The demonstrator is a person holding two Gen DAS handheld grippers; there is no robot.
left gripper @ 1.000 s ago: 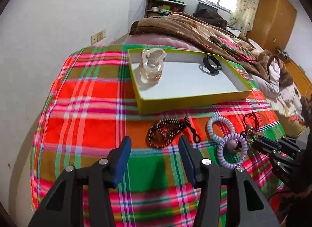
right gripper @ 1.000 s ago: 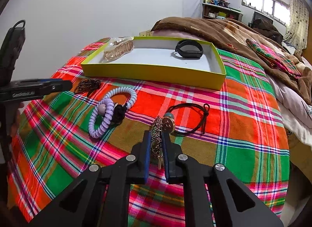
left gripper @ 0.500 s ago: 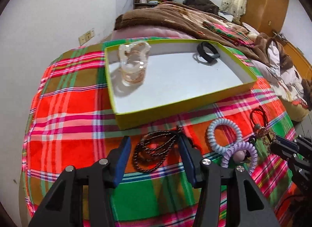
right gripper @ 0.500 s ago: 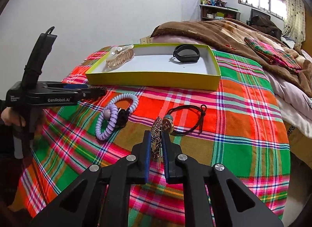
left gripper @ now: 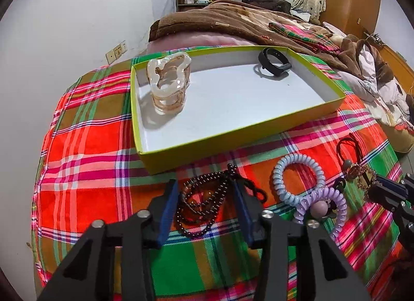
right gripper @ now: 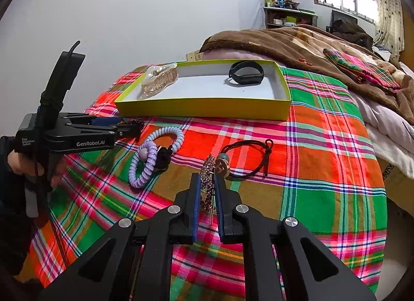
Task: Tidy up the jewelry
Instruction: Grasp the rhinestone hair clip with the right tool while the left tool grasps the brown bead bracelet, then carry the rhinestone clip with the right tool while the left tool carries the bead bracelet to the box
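Blue-padded jaws of the left gripper (left gripper: 205, 205) stand wide open astride the dark bead bracelet (left gripper: 207, 204) on the plaid cloth; loose strands may slip out on closing. The right gripper (right gripper: 207, 195) pinches a beaded hair clip (right gripper: 207, 184), near the yellow tray (right gripper: 207, 107).

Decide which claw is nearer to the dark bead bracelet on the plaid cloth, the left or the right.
Left. The left claw is open with the bead bracelet between its fingers. The right claw is off to the side, past the two coil hair ties, shut on a sparkly hair clip.
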